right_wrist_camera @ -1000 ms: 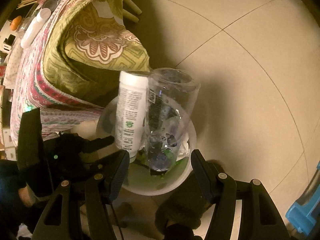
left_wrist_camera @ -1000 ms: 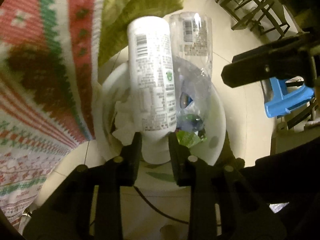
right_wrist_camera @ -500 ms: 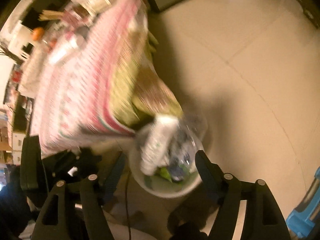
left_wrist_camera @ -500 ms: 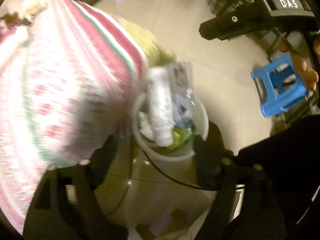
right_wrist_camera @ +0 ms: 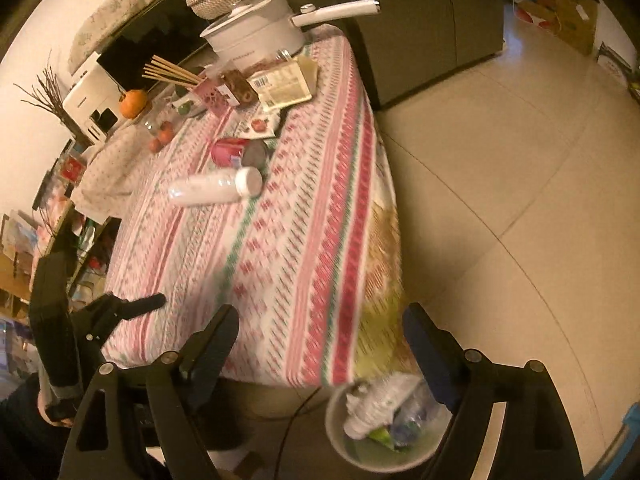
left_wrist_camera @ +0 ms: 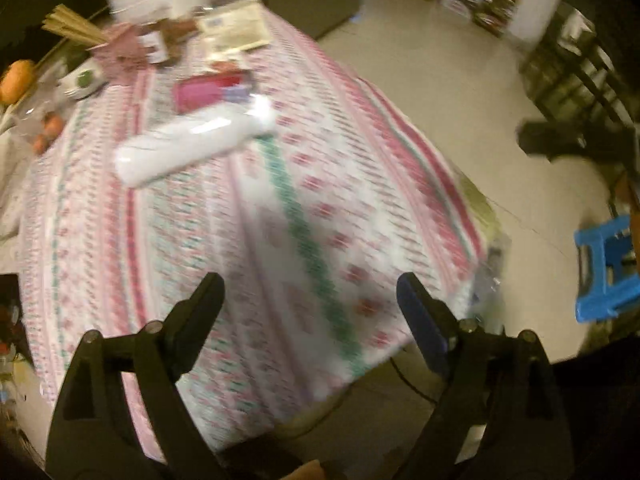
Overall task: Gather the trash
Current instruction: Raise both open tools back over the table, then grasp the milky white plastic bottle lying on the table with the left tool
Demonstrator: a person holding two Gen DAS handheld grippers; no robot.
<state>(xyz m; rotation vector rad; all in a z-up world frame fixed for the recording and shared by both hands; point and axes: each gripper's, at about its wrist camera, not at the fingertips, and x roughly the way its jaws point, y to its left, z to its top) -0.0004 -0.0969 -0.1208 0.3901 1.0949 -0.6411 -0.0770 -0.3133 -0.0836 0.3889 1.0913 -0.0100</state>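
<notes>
Both tongs stood apart with nothing between them. The left tongs (left_wrist_camera: pixel 308 304) hung over the near edge of the tablecloth (left_wrist_camera: pixel 304 216); the right tongs (right_wrist_camera: pixel 320 332) hung over the cloth's near corner, with the bin (right_wrist_camera: pixel 340 436) at their 5 o'clock on the floor, already holding a white bottle, a clear one and scraps. The next piece of trash looked to be the white bottle (right_wrist_camera: pixel 216 189) lying on its side mid-table. It lay at about 11 o'clock from each pair, well apart from both. Its long axis ran roughly 8 to 2 o'clock in the left view (left_wrist_camera: pixel 192 145), cap end toward 2, so crosswise to the fingers. Neither hand looked clearly nearer, though the left seemed to point at it more squarely.
</notes>
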